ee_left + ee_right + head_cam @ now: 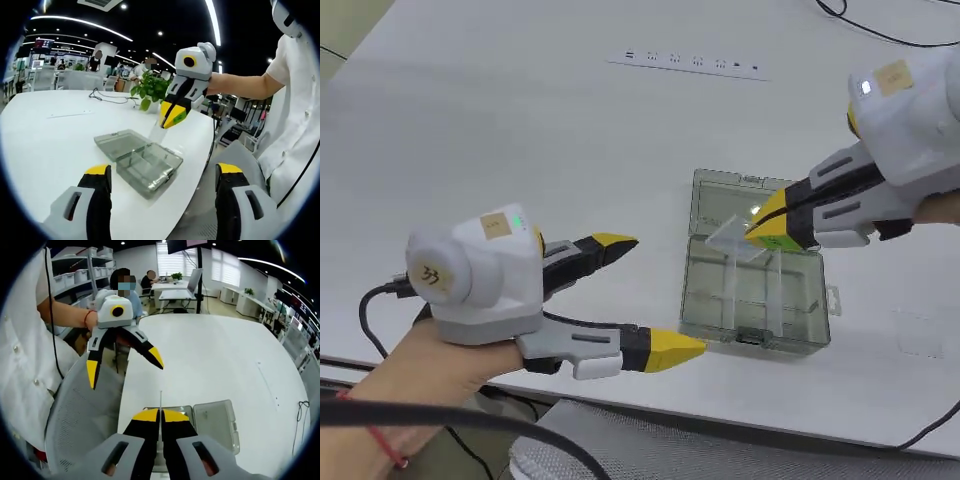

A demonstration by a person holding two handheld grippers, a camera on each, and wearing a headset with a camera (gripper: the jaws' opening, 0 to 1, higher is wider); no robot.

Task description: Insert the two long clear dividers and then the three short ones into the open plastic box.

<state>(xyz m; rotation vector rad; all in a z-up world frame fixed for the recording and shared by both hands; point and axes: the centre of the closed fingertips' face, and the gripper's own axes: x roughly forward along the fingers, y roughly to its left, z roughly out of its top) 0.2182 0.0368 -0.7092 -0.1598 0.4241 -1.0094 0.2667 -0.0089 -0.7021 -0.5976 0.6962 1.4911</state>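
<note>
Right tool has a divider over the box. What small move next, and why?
Probably lower the right tool to seat the clear divider in the open box: the tool is shut on it, above the box. The left tool hangs open beside it.

**Box top blocked**

Left of the plastic box [760,335] the table [470,120] lay bare. Over the box, the right gripper [765,228] and its clear divider [730,238] barred entry; a power strip [685,62] lay near the far edge.

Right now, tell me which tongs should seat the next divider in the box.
Right. The right tongs are shut on a clear divider just over the open box; the left tongs hang open, empty, beside it.
</note>
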